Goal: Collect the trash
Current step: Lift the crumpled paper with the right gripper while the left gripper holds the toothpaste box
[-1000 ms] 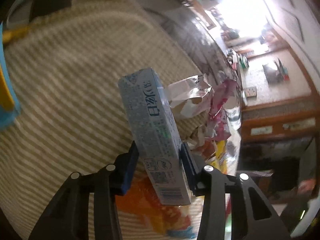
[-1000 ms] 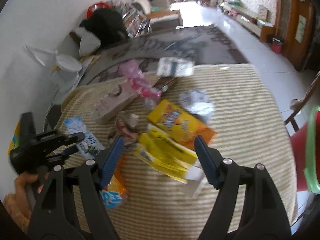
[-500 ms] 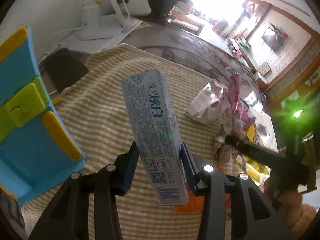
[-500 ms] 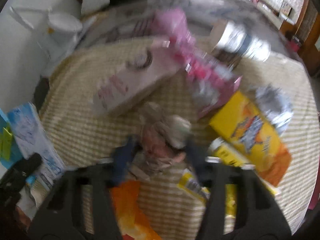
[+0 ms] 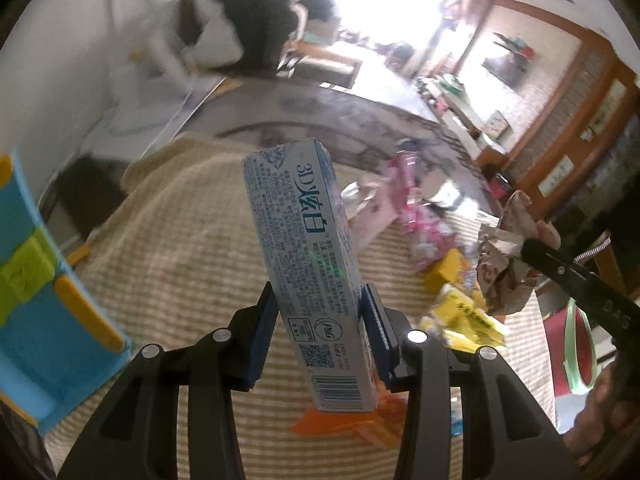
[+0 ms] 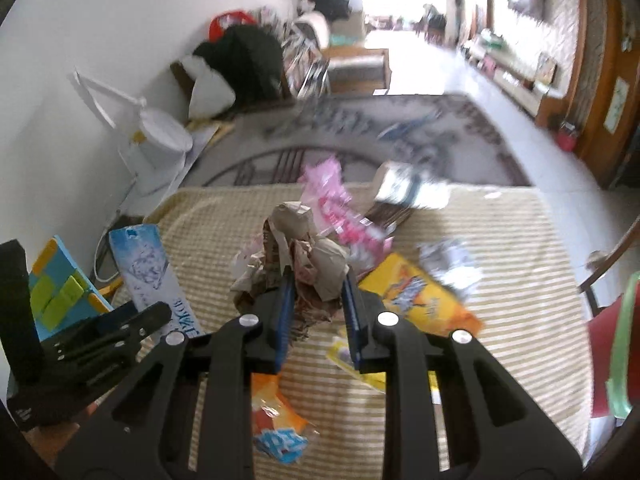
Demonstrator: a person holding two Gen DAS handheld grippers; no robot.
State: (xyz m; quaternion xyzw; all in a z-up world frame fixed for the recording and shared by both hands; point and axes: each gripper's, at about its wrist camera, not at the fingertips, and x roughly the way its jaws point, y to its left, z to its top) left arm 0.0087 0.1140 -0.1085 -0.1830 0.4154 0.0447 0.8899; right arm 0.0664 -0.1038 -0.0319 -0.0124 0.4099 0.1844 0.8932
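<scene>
Left fingers [image 5: 320,328] clamp a toothpaste box [image 5: 304,248]; right fingers [image 6: 318,300] pinch crumpled paper [image 6: 308,256].

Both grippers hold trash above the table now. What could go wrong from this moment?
The left gripper pinches the tall toothpaste box only near its lower end, so it might pivot or slip. The right gripper clamps loose crumpled paper; a piece could tear away and drop onto the striped tablecloth.

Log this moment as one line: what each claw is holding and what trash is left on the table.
left claw: shut on toothpaste box | right claw: shut on crumpled paper | left on table: yellow packet, pink wrapper
</scene>
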